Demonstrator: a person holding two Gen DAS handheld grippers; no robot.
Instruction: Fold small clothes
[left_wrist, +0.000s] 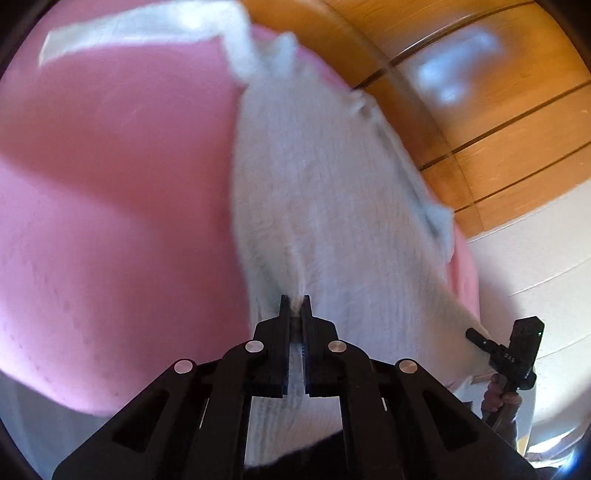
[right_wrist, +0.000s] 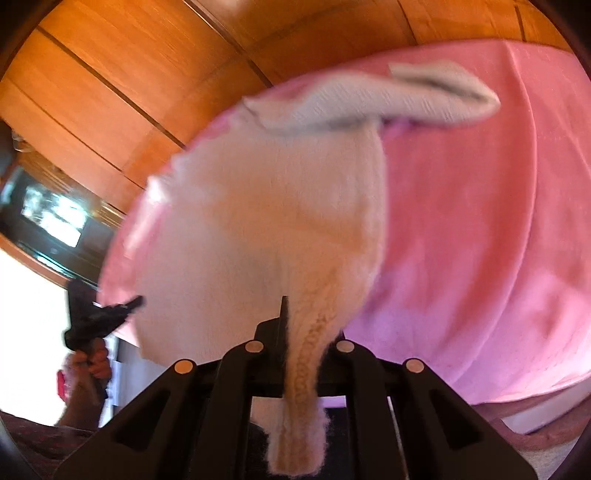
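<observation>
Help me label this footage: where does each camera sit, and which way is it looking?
Left wrist: sits on the left gripper, looks along its fingers at the white knit garment pinched between them; right gripper and hand at right.
Right wrist: sits on the right gripper, clamped on the garment's edge; left gripper and hand at left.
Shared: garment, pink cover, wooden wall panels.
</observation>
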